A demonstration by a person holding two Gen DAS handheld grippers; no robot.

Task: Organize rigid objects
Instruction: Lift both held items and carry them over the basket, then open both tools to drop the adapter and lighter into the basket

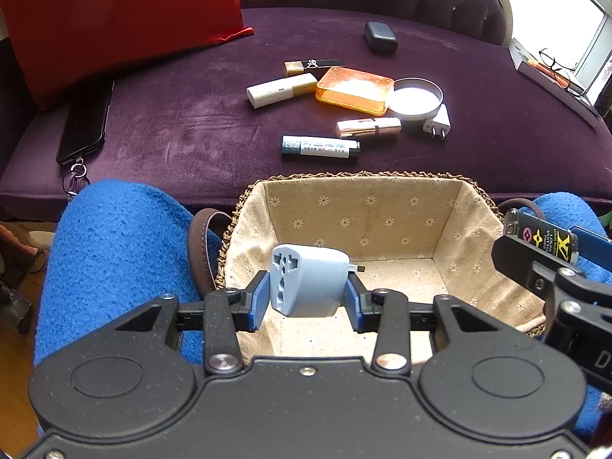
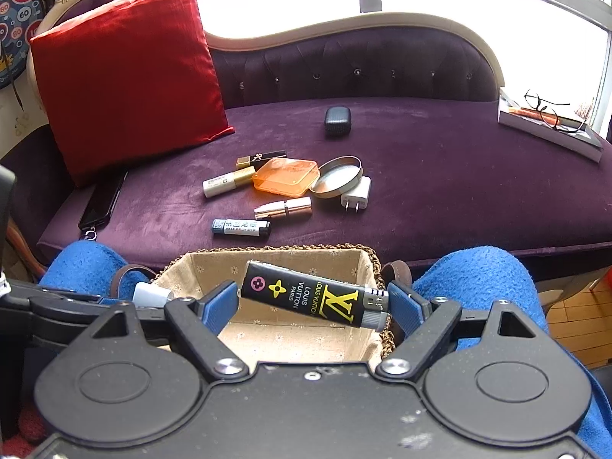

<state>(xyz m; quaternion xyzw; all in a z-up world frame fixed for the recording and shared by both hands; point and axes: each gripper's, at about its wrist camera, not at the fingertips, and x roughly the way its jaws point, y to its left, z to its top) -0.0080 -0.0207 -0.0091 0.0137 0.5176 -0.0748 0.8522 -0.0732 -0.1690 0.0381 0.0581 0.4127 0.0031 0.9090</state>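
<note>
My left gripper (image 1: 306,298) is shut on a pale blue travel plug adapter (image 1: 306,281) and holds it over the cloth-lined wicker basket (image 1: 382,199) on the lap. My right gripper (image 2: 311,302) is shut on a black lighter with yellow print (image 2: 313,298), held end to end above the same basket (image 2: 267,258). The lighter also shows at the right edge of the left wrist view (image 1: 543,239). The adapter shows at the left in the right wrist view (image 2: 151,293).
On the purple sofa seat (image 1: 172,122) lie a dark lighter (image 1: 321,147), pink lipstick (image 1: 369,126), white charger (image 1: 438,122), round tin (image 1: 417,97), orange case (image 1: 354,90), white-gold tube (image 1: 279,90), black-gold tube (image 1: 313,65), black case (image 1: 380,36), phone (image 1: 86,122). Red cushion (image 1: 114,19) at left; book with glasses (image 2: 550,122) at right.
</note>
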